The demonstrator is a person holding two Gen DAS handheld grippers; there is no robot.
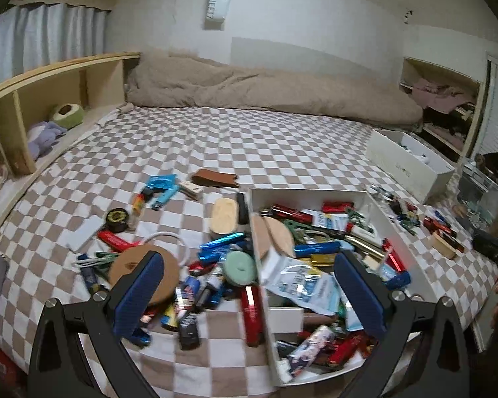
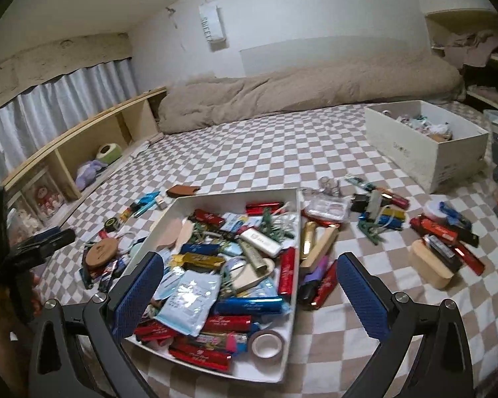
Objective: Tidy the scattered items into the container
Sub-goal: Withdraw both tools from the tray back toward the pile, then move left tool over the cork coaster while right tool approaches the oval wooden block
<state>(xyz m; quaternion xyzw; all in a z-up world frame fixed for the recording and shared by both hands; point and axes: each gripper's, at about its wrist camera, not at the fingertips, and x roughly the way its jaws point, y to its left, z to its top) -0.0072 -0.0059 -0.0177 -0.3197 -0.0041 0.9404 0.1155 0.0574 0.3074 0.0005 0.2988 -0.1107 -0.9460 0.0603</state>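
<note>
Both the left gripper (image 1: 249, 285) and right gripper (image 2: 250, 285) gape wide, holding nothing. The red bar (image 1: 251, 315) beside the tray (image 1: 265, 311) looks light, stiff and glossy, likely slippery; pinch across its middle.

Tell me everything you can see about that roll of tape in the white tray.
The roll of tape is a brownish ring with a pale core, see-through at its hollow centre. It lies flat in the near corner of the shallow white tray, close to the front wall. A red wrapped bar lies beside it. Neither gripper touches it.
</note>
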